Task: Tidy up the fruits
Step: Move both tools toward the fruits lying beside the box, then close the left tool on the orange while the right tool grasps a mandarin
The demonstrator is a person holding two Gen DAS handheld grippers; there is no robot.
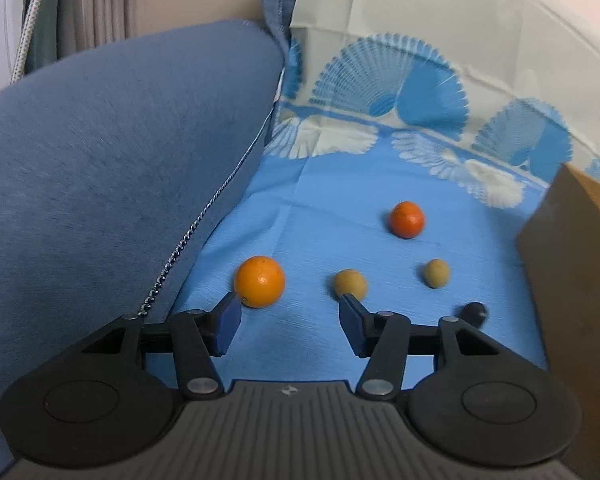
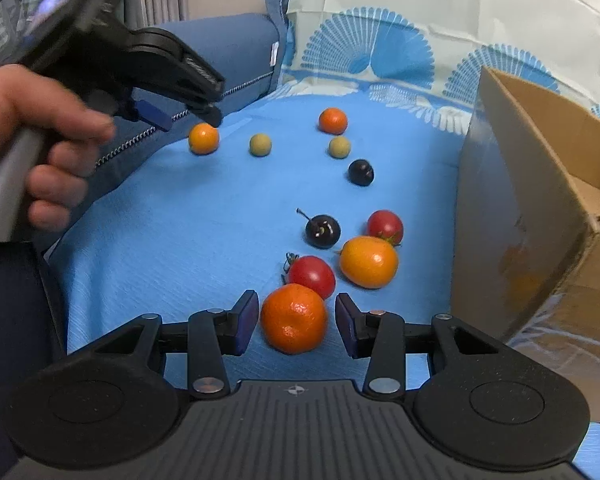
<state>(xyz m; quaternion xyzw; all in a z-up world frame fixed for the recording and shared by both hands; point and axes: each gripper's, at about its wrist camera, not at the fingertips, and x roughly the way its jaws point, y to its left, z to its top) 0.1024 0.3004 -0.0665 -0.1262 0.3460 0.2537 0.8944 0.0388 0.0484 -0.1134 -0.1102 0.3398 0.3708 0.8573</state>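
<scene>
The tangerine (image 2: 294,319), lying near the cardboard box (image 2: 540,208) on the blue cloth (image 2: 180,220), is sitting untouched between the right gripper (image 2: 296,320)'s partly spread jaws, probably light, soft-skinned and rollable, best pinched across its middle, while the left gripper (image 1: 290,322)'s jaws are gaping empty.

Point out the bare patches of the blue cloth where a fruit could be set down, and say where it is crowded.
Free: the wide cloth between the blue cushion and the dark cherry. Crowded: beside the cardboard box, where the tomatoes, yellow-orange fruit and mandarin cluster by the right gripper.
</scene>
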